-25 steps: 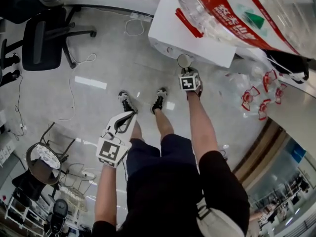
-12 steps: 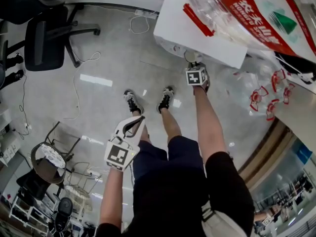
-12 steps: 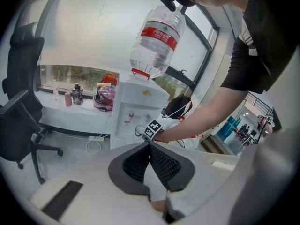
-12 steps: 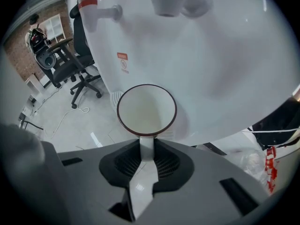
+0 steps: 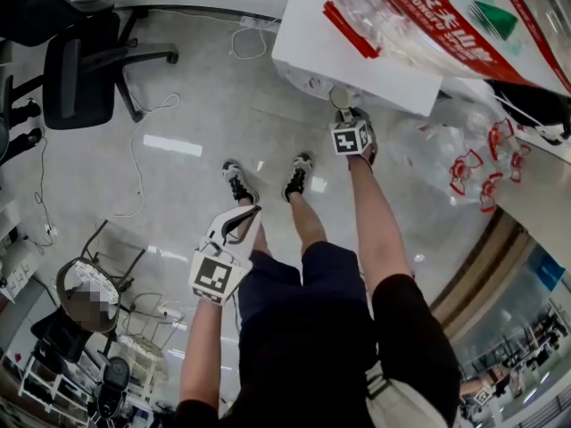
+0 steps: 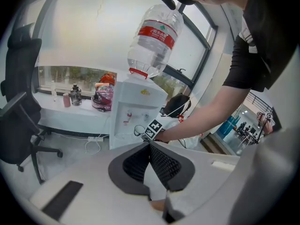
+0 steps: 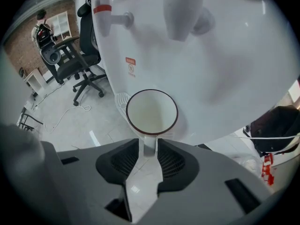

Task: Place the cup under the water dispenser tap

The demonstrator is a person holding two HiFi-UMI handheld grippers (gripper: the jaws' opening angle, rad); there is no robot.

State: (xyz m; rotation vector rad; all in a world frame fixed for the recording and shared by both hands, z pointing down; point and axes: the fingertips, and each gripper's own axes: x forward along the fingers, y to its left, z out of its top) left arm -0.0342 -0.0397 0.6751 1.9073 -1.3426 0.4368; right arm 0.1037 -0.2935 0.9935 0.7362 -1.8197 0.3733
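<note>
A white cup (image 7: 152,111) with a dark red rim stands on the drip grid (image 7: 121,101) of the white water dispenser (image 5: 357,52), below a tap (image 7: 183,13). The cup (image 5: 339,97) shows small at the dispenser's front in the head view. My right gripper (image 7: 148,146) points steeply down at it. Its jaws are opening, with the cup's handle between the pads and thin gaps on both sides. My left gripper (image 5: 245,210) hangs low by my left leg, shut and empty; its tips (image 6: 151,146) meet.
A red-capped tap (image 7: 105,13) sits left of the cup. A large water bottle (image 6: 152,36) tops the dispenser. Black office chairs (image 5: 80,69) stand to the left, with cables on the floor. Clear plastic bags (image 5: 455,163) lie right of the dispenser.
My left hand has sunk a little beside my leg. The right gripper has stayed at the dispenser's front with the cup before it.
</note>
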